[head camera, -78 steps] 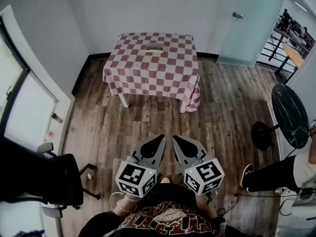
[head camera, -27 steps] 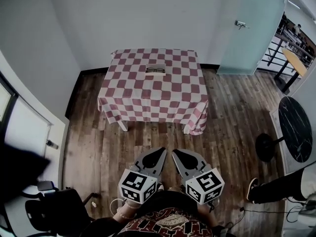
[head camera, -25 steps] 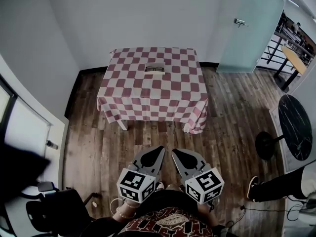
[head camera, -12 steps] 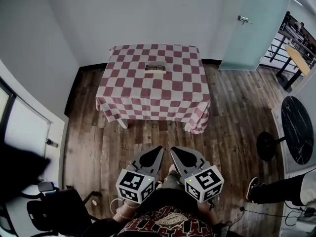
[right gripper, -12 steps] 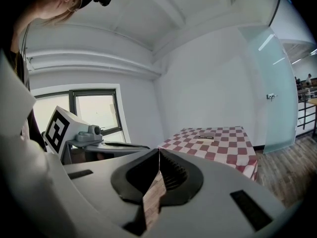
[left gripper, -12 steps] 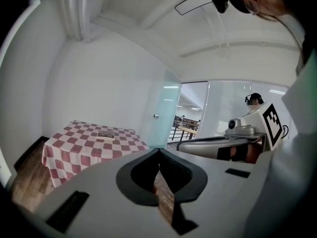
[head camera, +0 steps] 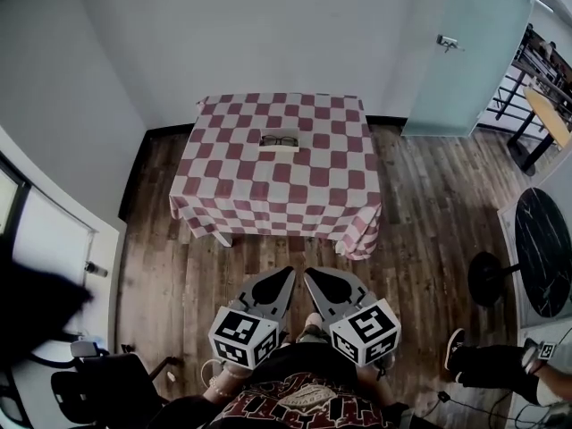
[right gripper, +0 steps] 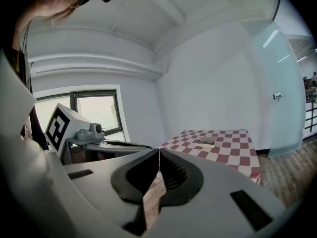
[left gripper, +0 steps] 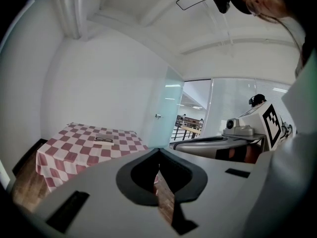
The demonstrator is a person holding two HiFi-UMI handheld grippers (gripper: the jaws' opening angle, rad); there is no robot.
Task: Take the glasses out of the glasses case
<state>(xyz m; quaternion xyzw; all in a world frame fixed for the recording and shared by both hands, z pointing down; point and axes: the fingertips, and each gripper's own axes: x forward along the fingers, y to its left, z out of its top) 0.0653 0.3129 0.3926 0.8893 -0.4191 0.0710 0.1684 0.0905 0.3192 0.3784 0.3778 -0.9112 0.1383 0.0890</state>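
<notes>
Red-and-white checked surface [head camera: 268,186] carries the glasses [head camera: 280,138] in the glasses case [head camera: 290,146], well apart from the left tongs [head camera: 288,273] and right tongs [head camera: 310,274], both closed on nothing; the approach seems the step in hand, so coming closer is needed first.

Dark glasses [head camera: 279,139], red-and-white checked tablecloth [head camera: 299,190], brown wood-grain floor [head camera: 433,199], pale grey wall [head camera: 268,34].
</notes>
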